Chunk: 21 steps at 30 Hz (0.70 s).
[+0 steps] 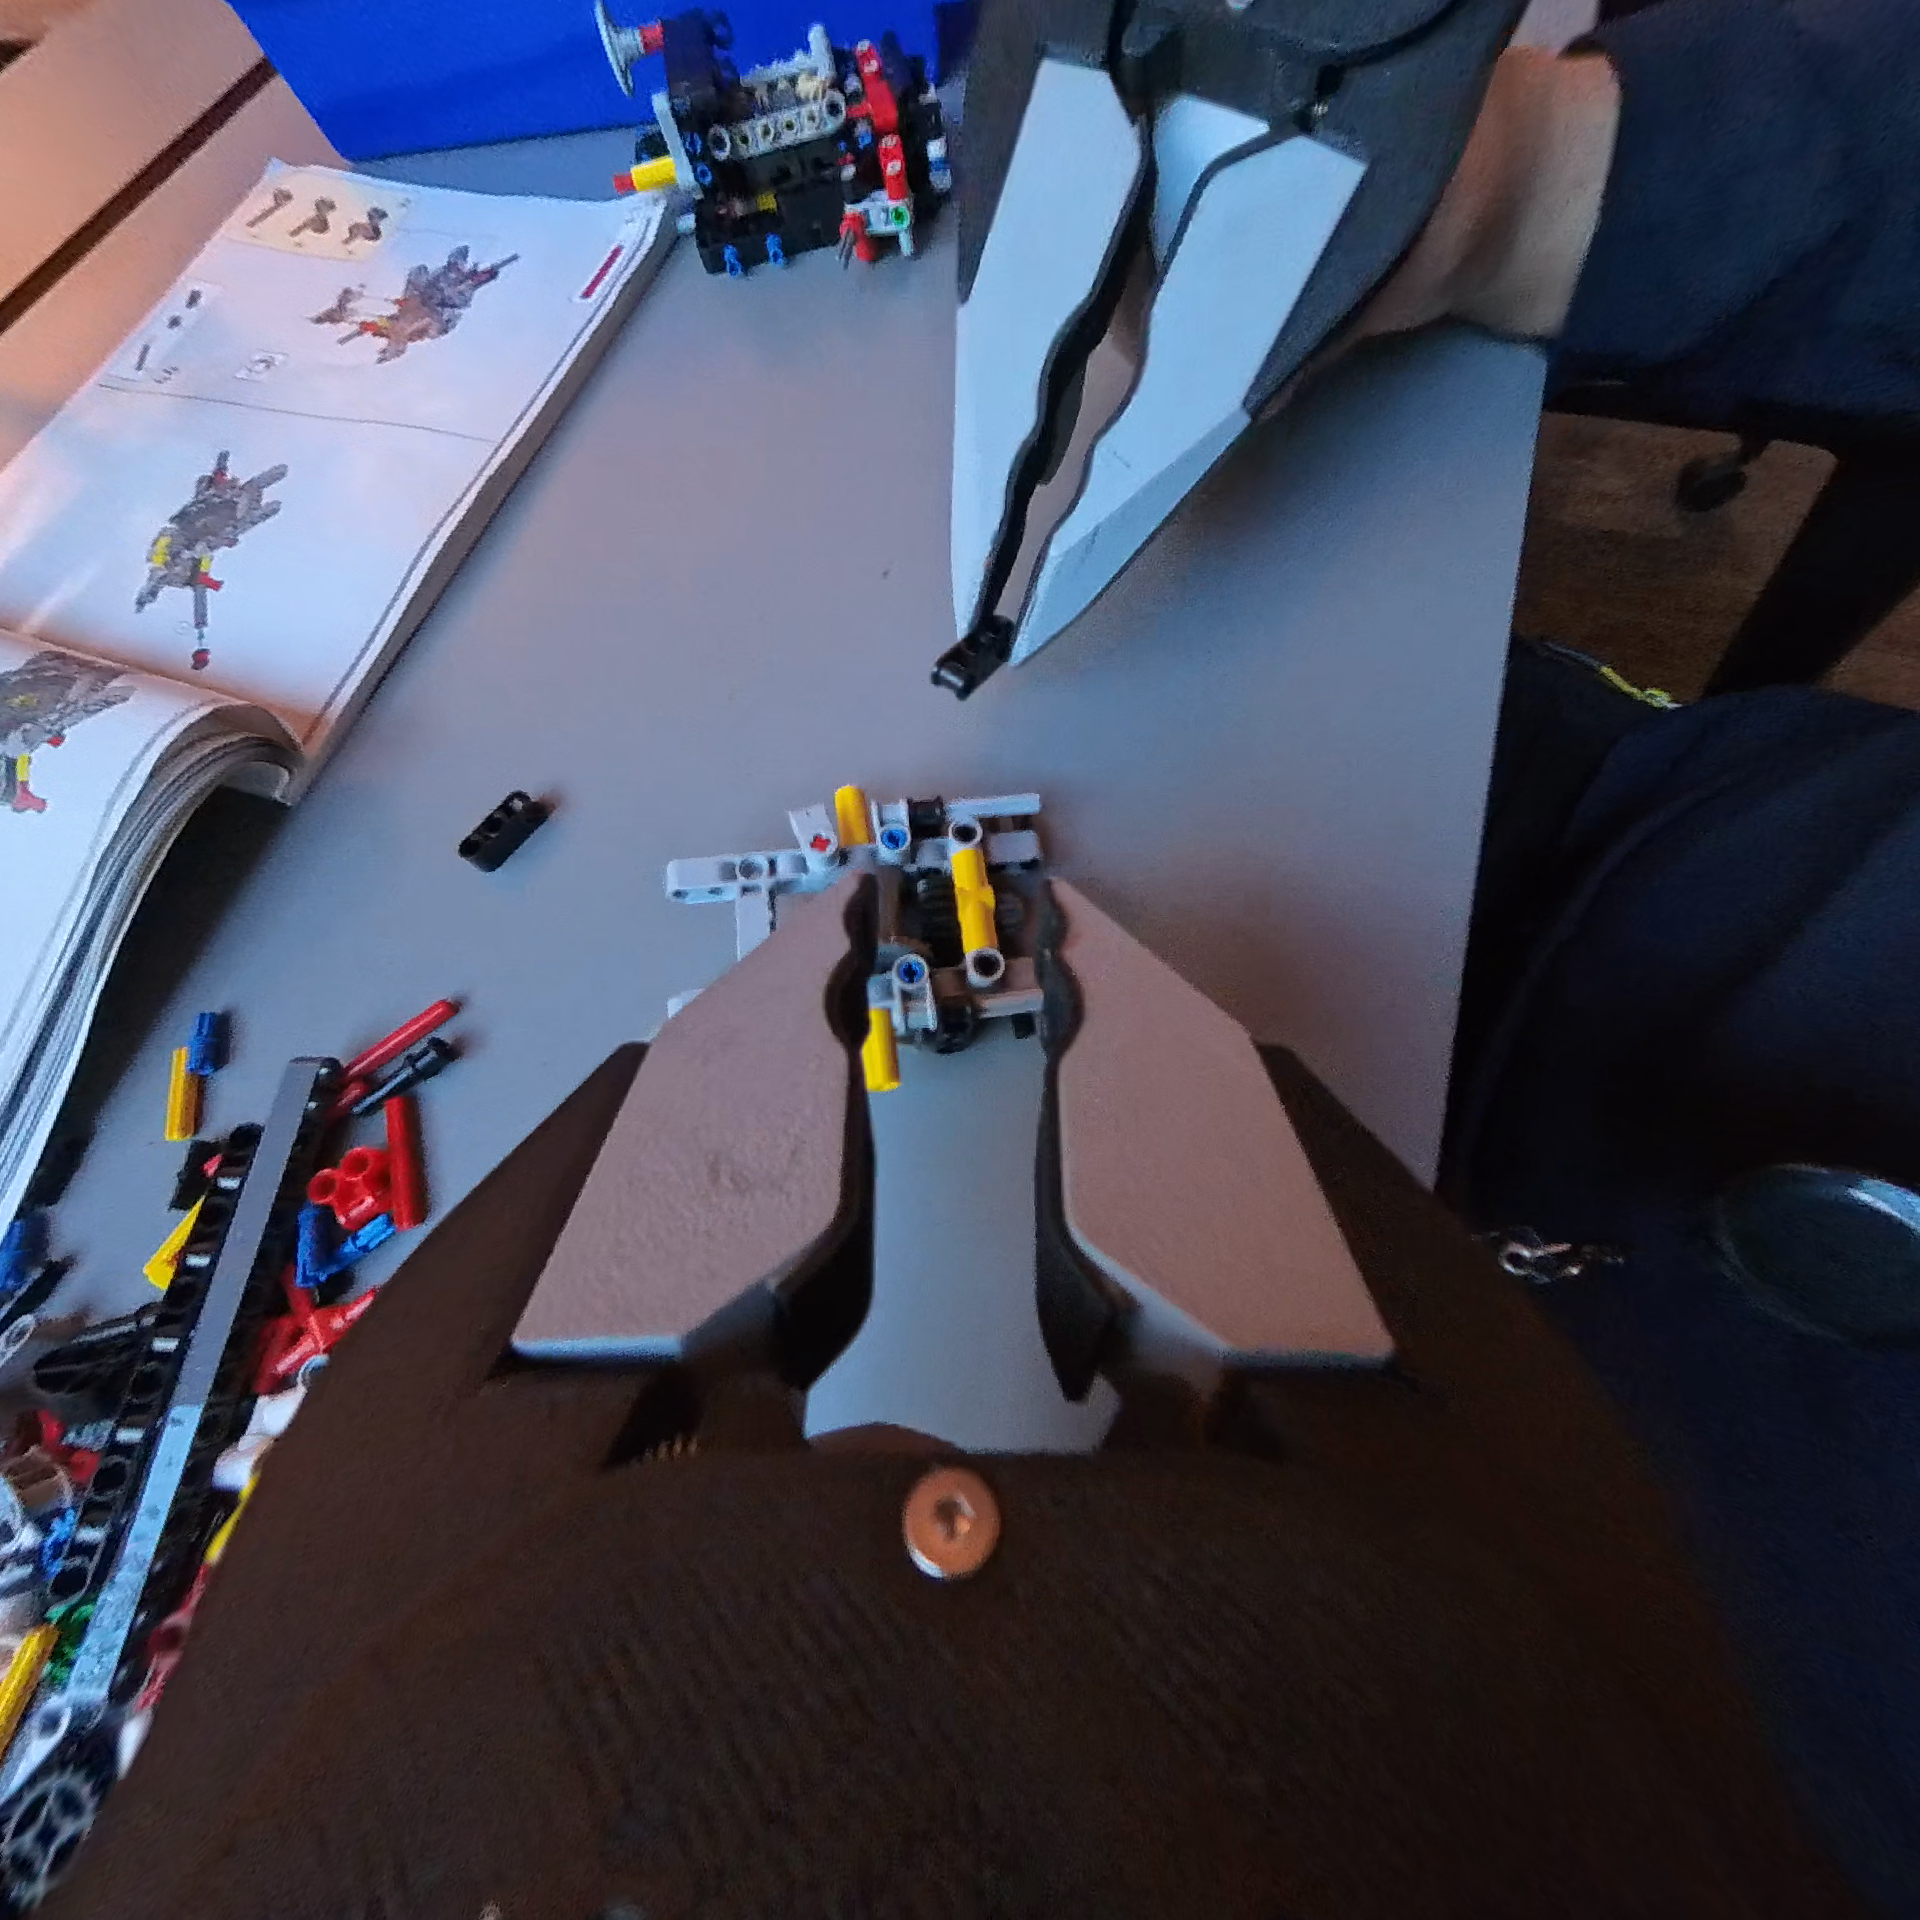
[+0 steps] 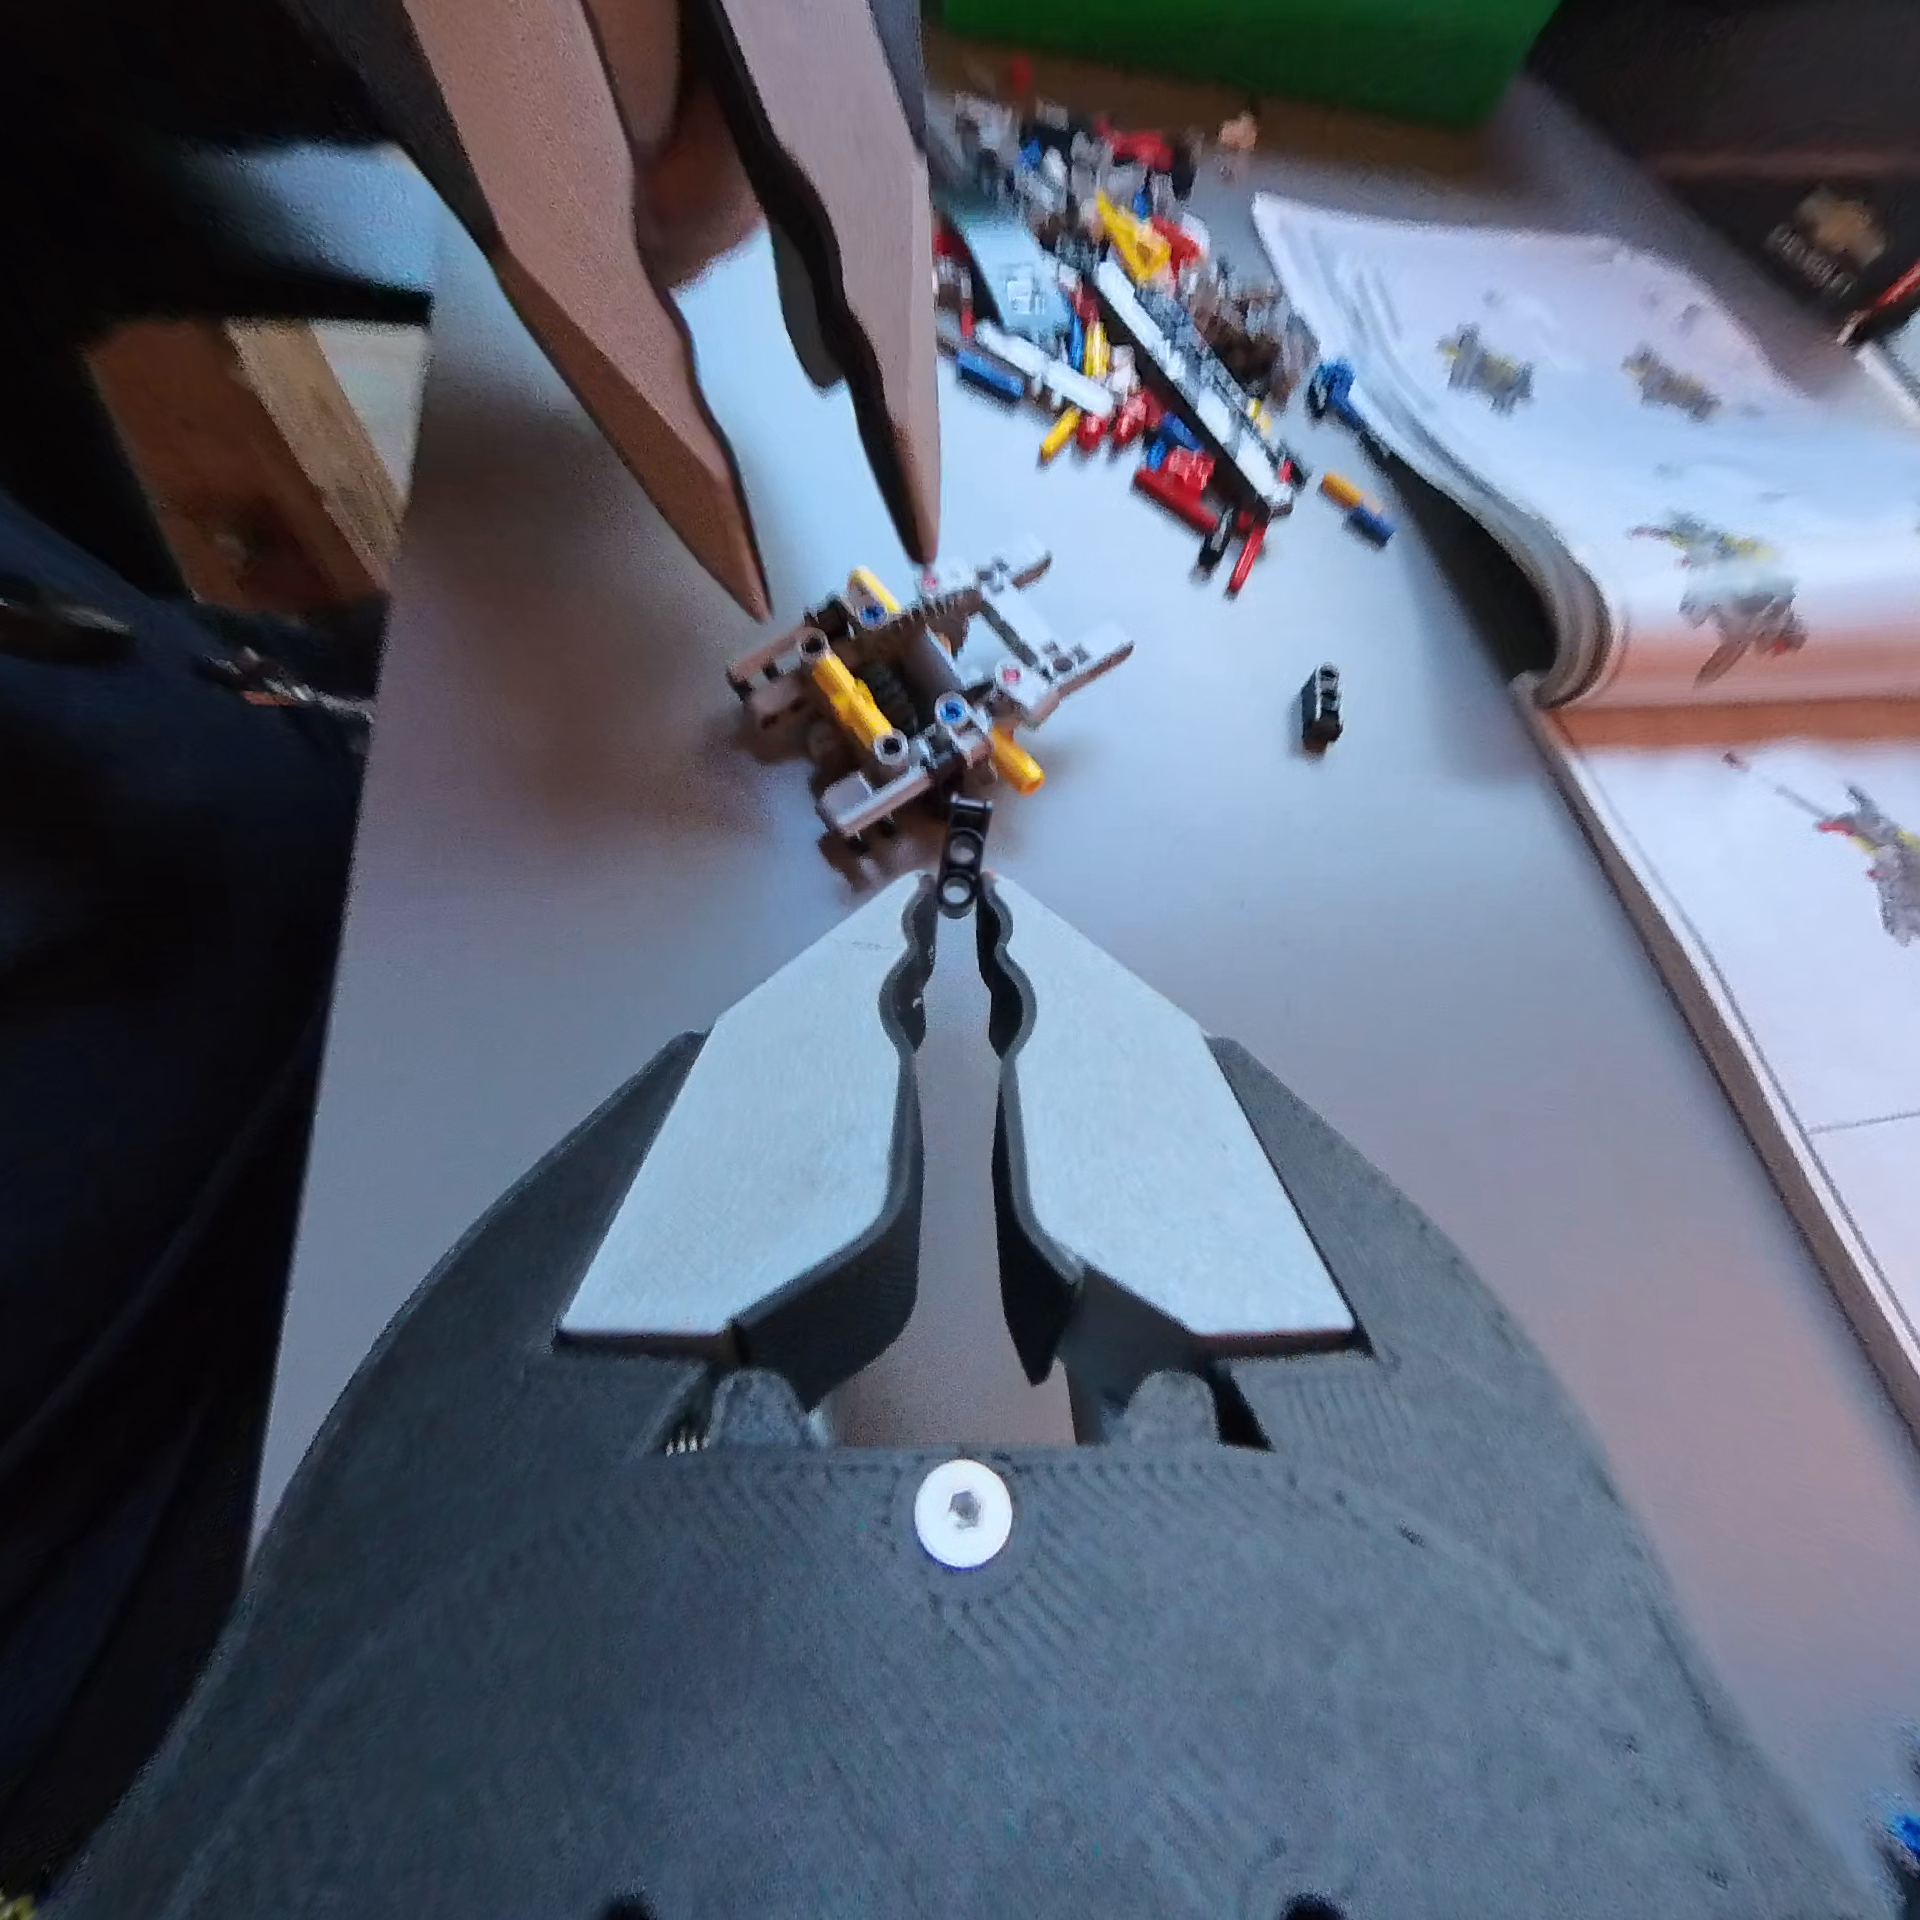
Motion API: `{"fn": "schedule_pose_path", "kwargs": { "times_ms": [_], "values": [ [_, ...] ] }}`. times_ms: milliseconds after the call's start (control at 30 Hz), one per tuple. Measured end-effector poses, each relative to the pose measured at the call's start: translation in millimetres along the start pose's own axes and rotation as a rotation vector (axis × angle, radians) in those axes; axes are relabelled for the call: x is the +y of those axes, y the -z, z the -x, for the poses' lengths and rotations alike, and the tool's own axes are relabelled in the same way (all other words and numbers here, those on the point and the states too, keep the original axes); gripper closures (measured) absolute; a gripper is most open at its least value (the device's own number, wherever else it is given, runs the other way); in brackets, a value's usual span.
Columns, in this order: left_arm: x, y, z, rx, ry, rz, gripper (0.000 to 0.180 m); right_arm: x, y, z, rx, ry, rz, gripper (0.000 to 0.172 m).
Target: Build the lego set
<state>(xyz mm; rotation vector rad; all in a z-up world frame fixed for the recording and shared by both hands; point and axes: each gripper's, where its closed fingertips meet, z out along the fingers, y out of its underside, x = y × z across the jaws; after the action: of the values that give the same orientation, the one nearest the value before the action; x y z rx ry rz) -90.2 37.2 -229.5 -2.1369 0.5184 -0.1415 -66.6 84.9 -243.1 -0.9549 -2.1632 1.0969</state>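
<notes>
Grey table (image 1: pixel 727 540), booklet (image 1: pixel 260 416), brick assembly (image 1: pixel 935 904), loose pieces (image 1: pixel 312 1164)

A plain grey tabletop (image 1: pixel 727 520) fills the scene, lit softly with a warm pinkish cast. Past its right edge lies a brown wooden floor (image 1: pixel 1621 540). A blue bin (image 1: pixel 436 62) and a green bin (image 2: pixel 1247 52) stand at opposite ends.

Loose parts pile (image 1: pixel 156 1299) is blurred and cut off by the left edge.
</notes>
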Motion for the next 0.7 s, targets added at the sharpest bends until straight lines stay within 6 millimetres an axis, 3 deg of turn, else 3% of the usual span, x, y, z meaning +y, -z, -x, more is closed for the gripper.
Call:
{"fn": "schedule_pose_path", "kwargs": {
  "times_ms": [133, 333, 600, 700],
  "values": [
    [-9, -7, -1, 0.023, 0.006, -0.029, 0.155, -21, 5, 10, -0.061, -0.044, -0.124, 0.167],
    [-11, -20, -7, 0.045, -0.007, -0.017, 0.155, -34, 7, 17, -0.128, -0.11, -0.213, 0.168],
    [-9, -20, -1, 0.02, 0.006, -0.026, 0.159, -33, 5, 11, -0.116, -0.15, -0.202, 0.167],
    [1, -19, 9, -0.033, -0.01, 0.025, 0.162, -30, 3, 4, -0.08, -0.184, -0.186, 0.167]
  ]
}}
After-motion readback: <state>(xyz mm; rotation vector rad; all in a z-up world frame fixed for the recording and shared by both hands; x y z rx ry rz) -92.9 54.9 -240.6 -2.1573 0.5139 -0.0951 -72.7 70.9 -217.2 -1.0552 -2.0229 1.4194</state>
